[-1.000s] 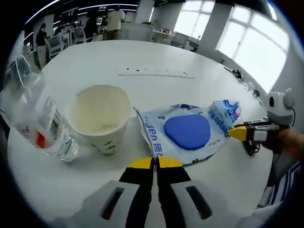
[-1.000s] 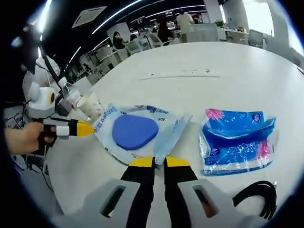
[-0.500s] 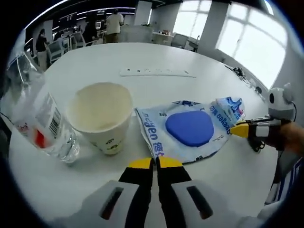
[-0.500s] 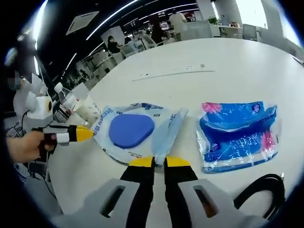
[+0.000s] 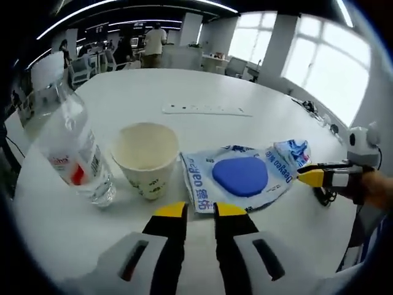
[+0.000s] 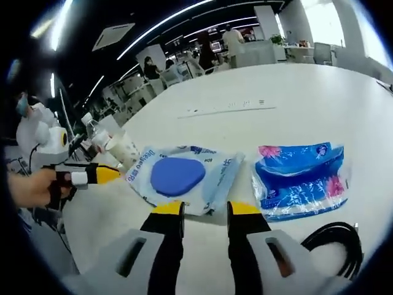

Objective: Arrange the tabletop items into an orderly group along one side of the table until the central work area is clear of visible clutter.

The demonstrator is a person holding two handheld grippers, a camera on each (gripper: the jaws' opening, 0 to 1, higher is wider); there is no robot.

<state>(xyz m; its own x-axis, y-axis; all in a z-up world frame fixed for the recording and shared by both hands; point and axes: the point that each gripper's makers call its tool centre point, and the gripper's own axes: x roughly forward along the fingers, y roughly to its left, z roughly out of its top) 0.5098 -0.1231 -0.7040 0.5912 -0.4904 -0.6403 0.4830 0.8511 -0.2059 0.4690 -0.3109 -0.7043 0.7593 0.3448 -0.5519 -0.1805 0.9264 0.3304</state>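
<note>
Both tools hang just short of the same item. The left gripper (image 5: 199,210) has its jaws parted with nothing between them, tips just before the near edge of the white pouch (image 5: 241,178) with the blue oval on its face. The right gripper (image 6: 206,208) stands likewise, jaws apart and empty, at the opposite edge of that pouch (image 6: 184,177).

Items on the white table (image 5: 196,86):
- A clear plastic bottle (image 5: 70,147), upright, at the left end of the row.
- A paper cup (image 5: 146,157), upright and open, just beside the bottle and just beside the pouch.
- A blue tissue pack (image 6: 301,178), lying flat near the pouch on its far side from the cup, apart from it.
- A black cable (image 6: 334,246), coiled near the tissue pack.
- A white power strip (image 5: 206,110), well apart, toward the middle of the table.

Judgement: the bottle, cup, pouch and tissue pack already form a rough line; the power strip lies outside it.

Risks:
- The cup is light and close to the pouch; sliding the pouch toward it could tip it into the bottle.
- The pouch is thin and limp; a grip on one edge may fold it or drag it crooked.
- Both grippers face each other across one item and could clash if both close in.
</note>
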